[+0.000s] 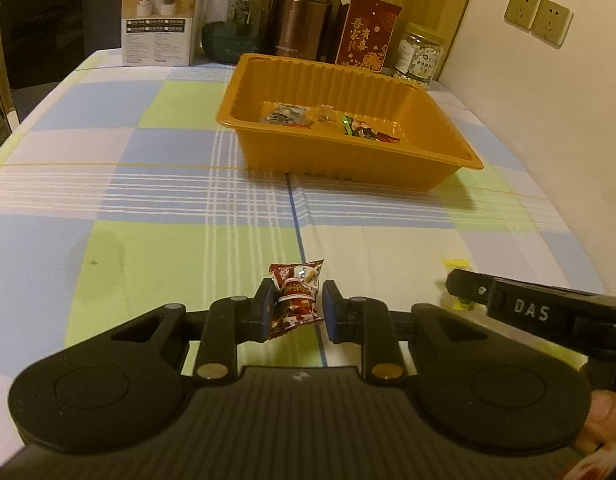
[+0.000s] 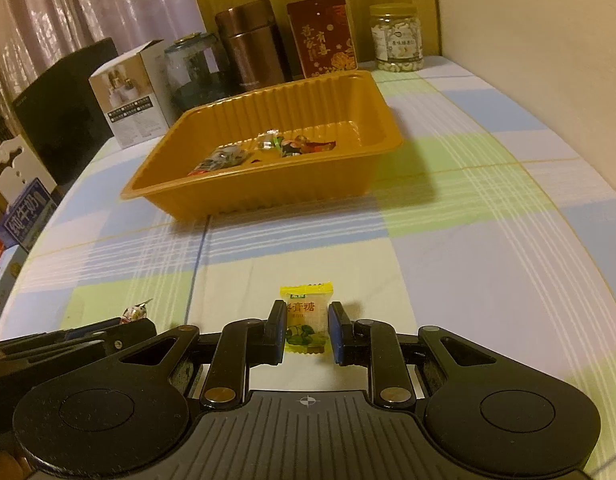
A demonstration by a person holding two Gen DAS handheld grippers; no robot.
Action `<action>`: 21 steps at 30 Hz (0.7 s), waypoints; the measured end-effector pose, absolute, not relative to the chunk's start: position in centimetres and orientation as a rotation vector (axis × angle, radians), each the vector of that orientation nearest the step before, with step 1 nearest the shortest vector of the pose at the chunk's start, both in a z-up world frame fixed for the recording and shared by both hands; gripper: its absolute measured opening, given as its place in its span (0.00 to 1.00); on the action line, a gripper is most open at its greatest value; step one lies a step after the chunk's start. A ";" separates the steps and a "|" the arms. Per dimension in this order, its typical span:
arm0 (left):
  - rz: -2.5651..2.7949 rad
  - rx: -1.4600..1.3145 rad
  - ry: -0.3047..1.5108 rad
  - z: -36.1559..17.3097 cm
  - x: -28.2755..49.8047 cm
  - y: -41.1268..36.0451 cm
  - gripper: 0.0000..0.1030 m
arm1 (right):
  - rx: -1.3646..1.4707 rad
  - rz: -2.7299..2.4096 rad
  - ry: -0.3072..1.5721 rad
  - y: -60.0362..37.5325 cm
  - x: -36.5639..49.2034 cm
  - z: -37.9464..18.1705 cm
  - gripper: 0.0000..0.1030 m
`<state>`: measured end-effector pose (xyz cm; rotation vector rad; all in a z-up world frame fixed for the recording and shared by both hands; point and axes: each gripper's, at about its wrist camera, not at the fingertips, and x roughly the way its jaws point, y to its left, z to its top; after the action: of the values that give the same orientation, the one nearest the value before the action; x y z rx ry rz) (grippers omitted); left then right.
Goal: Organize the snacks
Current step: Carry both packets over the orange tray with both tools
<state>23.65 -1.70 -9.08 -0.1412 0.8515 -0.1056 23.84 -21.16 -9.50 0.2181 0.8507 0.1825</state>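
Nearest the near edge of the table, the left gripper [image 1: 296, 310] is straddling a small red printed snack packet [image 1: 295, 300]; its jaws are standing partly open, the left one touching the wrapper, the right one just apart, so nothing is clamped yet. Beside it, the right gripper [image 2: 307, 330] is bracketing a small yellow-and-green candy sachet [image 2: 306, 324] in the same way, jaws slightly wider than the sachet and not gripping.

Both packets are lying flat on the checked blue, green and white tablecloth [image 1: 148, 200], long axes running away from the near edge, toward the far edge.

To grasp well, each pair of jaws should probably be closing squarely across the short width, at mid-length, without dragging the cloth.

Farther on, the orange ribbed plastic tray [image 2: 372, 128] is sitting mid-table, already holding a few wrapped snacks [image 2: 268, 148].
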 end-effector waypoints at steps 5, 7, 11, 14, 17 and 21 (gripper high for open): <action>-0.100 -0.152 0.841 -7.8 22.0 -1.0 0.22 | 0.216 0.185 0.838 -21.2 22.0 -8.0 0.22; -0.101 -0.153 0.835 -7.3 21.5 -0.9 0.22 | 0.216 0.185 0.834 -21.2 21.3 -7.5 0.22; -0.105 -0.160 0.828 -6.2 20.4 -0.8 0.22 | 0.215 0.185 0.829 -21.2 19.7 -6.6 0.22; -0.110 -0.158 0.819 -5.5 19.7 -0.7 0.22 | 0.217 0.183 0.826 -21.2 18.7 -6.0 0.22; -0.113 -0.157 0.811 -4.8 19.1 -0.7 0.22 | 0.215 0.181 0.819 -21.3 18.0 -5.4 0.22; -0.119 -0.154 0.800 -4.1 18.4 -0.7 0.22 | 0.211 0.181 0.808 -21.5 17.4 -4.6 0.22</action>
<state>18.40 -0.73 -4.08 -0.1543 0.7999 -0.1193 17.39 -21.47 -4.65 0.2111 0.8077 0.1805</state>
